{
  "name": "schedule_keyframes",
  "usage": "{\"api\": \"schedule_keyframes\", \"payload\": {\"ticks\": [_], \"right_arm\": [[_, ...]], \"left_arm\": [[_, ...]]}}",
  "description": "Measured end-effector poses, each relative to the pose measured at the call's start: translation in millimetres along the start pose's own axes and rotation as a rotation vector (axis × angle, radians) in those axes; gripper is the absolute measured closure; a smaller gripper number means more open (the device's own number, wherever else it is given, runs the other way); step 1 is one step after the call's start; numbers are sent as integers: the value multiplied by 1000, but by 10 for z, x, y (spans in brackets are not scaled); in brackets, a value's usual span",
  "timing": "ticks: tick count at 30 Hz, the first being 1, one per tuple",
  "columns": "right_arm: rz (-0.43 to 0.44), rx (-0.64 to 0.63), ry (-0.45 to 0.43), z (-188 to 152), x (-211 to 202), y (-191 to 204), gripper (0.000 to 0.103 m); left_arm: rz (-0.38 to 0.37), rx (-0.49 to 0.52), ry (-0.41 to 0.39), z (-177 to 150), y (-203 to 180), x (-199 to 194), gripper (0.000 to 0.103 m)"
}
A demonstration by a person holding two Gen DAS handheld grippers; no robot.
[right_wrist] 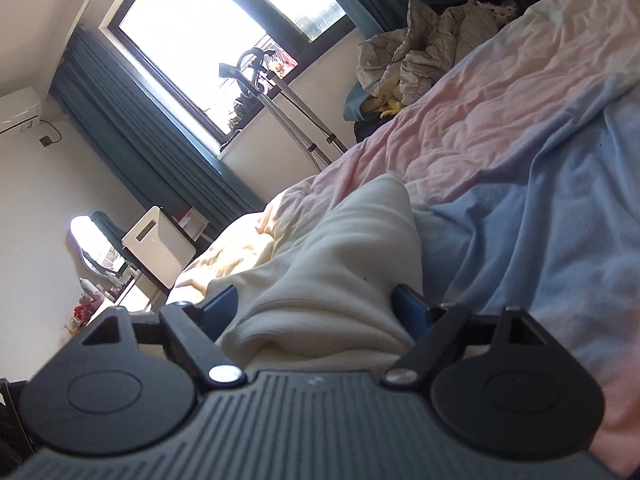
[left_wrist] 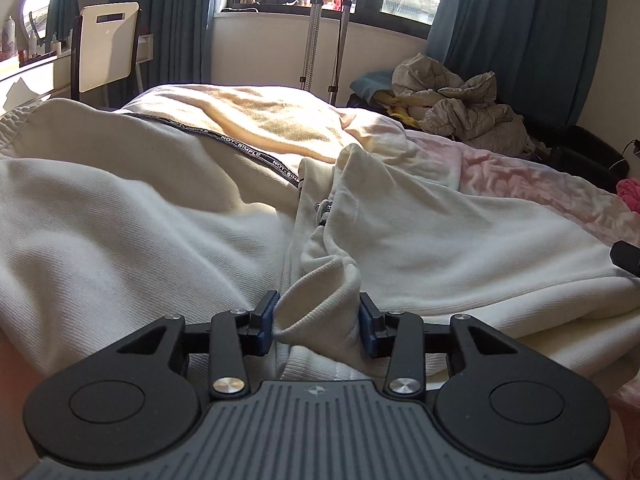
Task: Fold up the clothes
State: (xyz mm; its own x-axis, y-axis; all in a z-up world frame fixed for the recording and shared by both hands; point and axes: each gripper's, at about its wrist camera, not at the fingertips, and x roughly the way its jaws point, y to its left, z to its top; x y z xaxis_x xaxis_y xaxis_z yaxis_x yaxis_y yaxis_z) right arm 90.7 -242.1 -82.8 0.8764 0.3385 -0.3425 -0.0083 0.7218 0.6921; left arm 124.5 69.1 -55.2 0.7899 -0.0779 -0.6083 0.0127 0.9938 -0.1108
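Spreading across the bed (left_wrist: 540, 184), a cream hooded jacket (left_wrist: 120, 220) lies with its zip line running from the 6 o'clock foreground toward 12 o'clock, a black printed tape (left_wrist: 240, 146) edging the hood area at 11 o'clock. The left tongs (left_wrist: 318, 322) sit at 6 o'clock in their view, jaws part-way closed around a bunched fold of the cream fabric at the hem, both blue pads (left_wrist: 366, 326) touching cloth. The right tongs (right_wrist: 316, 312) (their view is rolled hard to one side) also stand part-closed on a thick gather of the same cream cloth, which rises toward 12 o'clock.

My reading is that the step in hand is the pick-up: both edges are taken, and the fold itself is not yet made. The next move would call for lifting both grips together, keeping the cloth taut between them, and carrying the edge over the body of the jacket so the crease lands straight.

Hard to judge: which part of the garment the right tongs hold, since the sleeves are not clearly visible. A dark object (left_wrist: 626, 258) at 3 o'clock in the left view is cut off by the frame edge; it may be the other tool
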Motion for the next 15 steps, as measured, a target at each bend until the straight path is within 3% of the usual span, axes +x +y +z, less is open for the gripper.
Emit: {"api": "schedule_keyframes", "payload": {"ticks": [4, 8, 11, 12, 13, 15], "right_arm": [[-101, 109, 62, -88, 163, -217, 19], [-73, 110, 84, -81, 274, -120, 18], [-6, 108, 45, -28, 254, -40, 19], [-12, 124, 47, -23, 263, -67, 22], [-30, 139, 56, -21, 279, -97, 37], [-81, 167, 85, -6, 312, -158, 54]], "left_arm": [[13, 26, -13, -11, -74, 34, 49], [14, 13, -23, -21, -59, 59, 47], [9, 7, -37, -38, -46, 55, 46], [9, 14, -44, -44, -56, 53, 45], [9, 21, -52, -50, -68, 51, 45], [0, 28, -61, -68, -96, 48, 38]]}}
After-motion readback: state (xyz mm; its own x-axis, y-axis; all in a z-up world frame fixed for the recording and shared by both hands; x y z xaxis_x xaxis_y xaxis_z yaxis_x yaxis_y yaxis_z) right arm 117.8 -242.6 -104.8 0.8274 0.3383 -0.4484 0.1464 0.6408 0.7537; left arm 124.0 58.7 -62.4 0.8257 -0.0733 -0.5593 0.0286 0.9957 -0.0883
